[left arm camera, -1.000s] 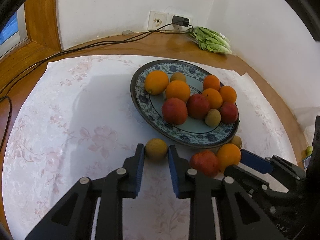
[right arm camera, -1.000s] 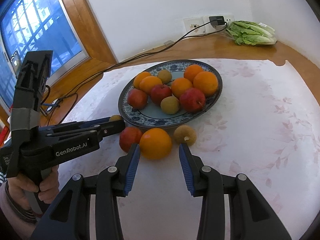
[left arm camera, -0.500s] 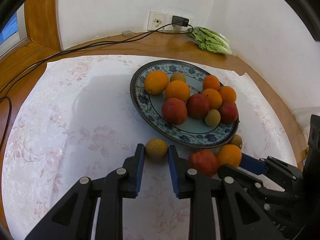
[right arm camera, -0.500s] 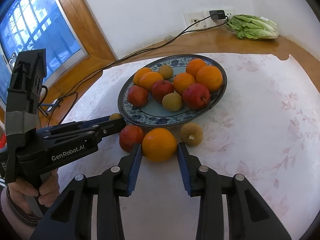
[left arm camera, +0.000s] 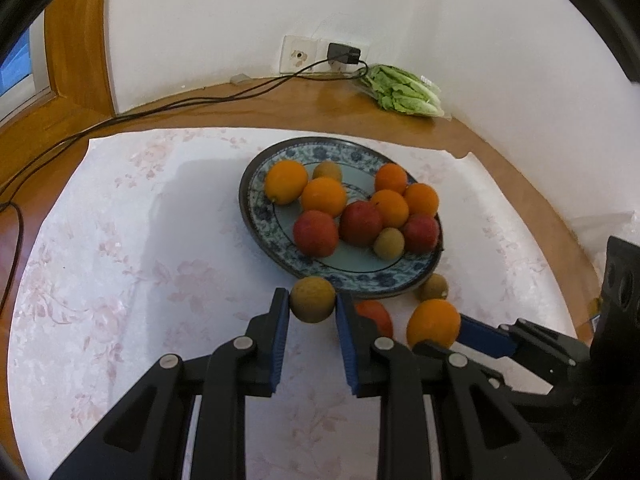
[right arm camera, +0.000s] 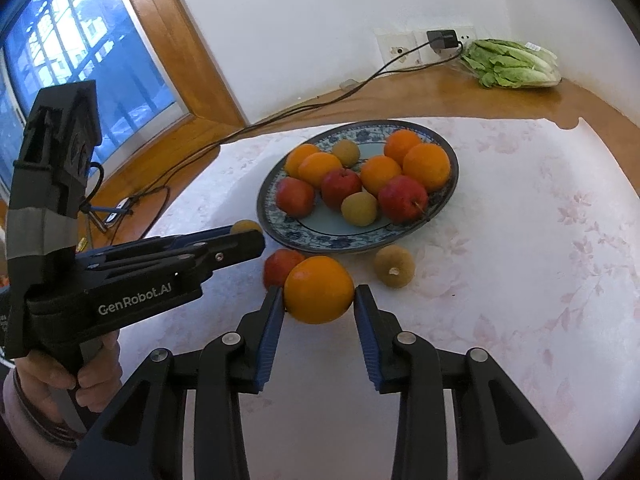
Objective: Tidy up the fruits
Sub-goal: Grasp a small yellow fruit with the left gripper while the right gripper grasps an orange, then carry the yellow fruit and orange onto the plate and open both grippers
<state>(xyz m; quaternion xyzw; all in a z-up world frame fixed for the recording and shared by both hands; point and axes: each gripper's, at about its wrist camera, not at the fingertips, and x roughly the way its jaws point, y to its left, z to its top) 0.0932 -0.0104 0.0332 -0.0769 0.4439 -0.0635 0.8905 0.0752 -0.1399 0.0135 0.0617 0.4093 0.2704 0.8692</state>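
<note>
A blue-patterned plate (left arm camera: 262, 216) (right arm camera: 272, 224) holds several oranges, red apples and small brown fruits. My left gripper (left arm camera: 312, 306) is shut on a small brown fruit (left arm camera: 313, 299) just in front of the plate's near rim; the same fruit shows in the right wrist view (right arm camera: 245, 226). My right gripper (right arm camera: 319, 296) is shut on a loose orange (right arm camera: 319, 289) (left arm camera: 434, 323). A red apple (right arm camera: 280, 266) (left arm camera: 376, 316) and another brown fruit (right arm camera: 394, 267) (left arm camera: 432, 286) lie on the cloth beside it.
A floral white cloth (left arm camera: 120, 280) covers the wooden table (left arm camera: 280, 100). Bagged lettuce (left arm camera: 404, 92) lies in the back corner under a wall socket with a charger (left arm camera: 344, 54); its black cable (left arm camera: 160, 106) runs left along the table's back. A window (right arm camera: 80, 52) is at the left.
Both grippers closed in on their fruits: the left on the small brown fruit, the right on the orange. Both views have tilted and the plate now sits farther away.
</note>
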